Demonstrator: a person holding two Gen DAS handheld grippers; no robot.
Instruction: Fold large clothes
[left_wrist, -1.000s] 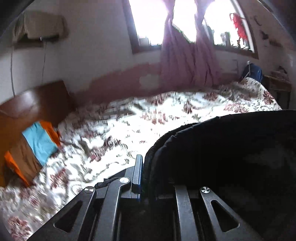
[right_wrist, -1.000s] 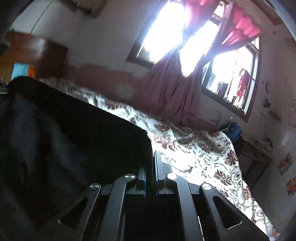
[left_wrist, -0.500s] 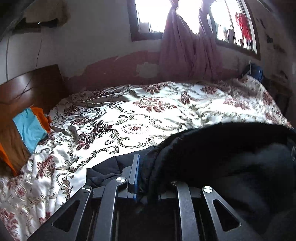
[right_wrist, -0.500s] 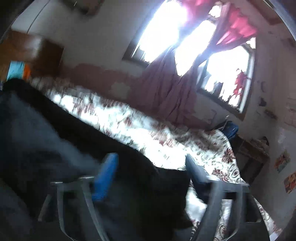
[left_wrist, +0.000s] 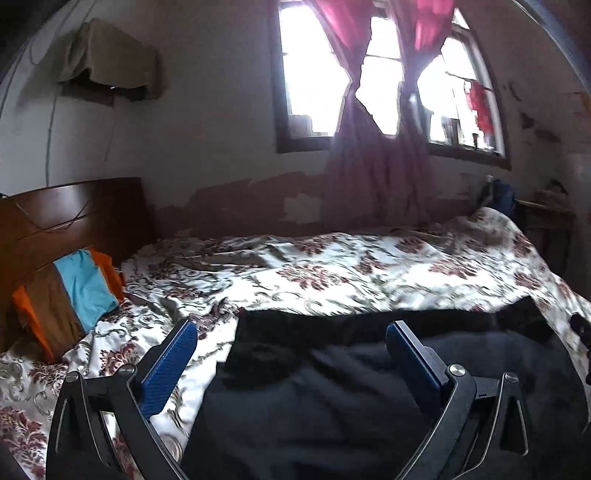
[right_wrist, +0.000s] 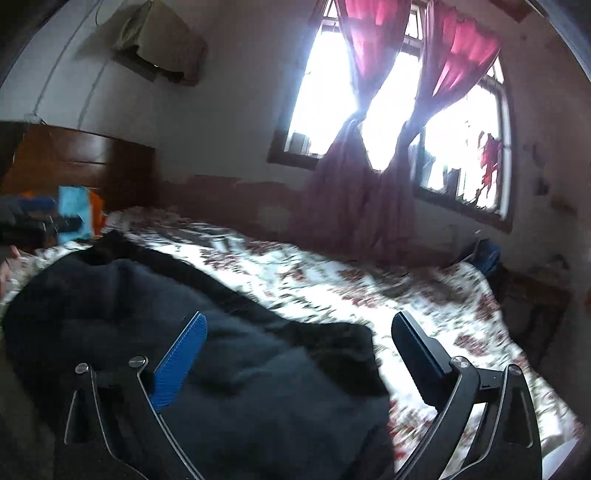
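Ahead, black garment (left_wrist: 369, 406) on floral bedspread (left_wrist: 332, 273); striped pillow (left_wrist: 70, 299) by headboard (left_wrist: 70, 218); both fingers opening wide, gripping nothing.

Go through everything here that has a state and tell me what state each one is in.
left gripper: jaws opening, pads clear of the cloth
right gripper: jaws opening, nothing clamped
black garment: lying loose on the bed, released
floral bedspread: spread out, rumpled
curtains: tied back
window: bright daylight outside
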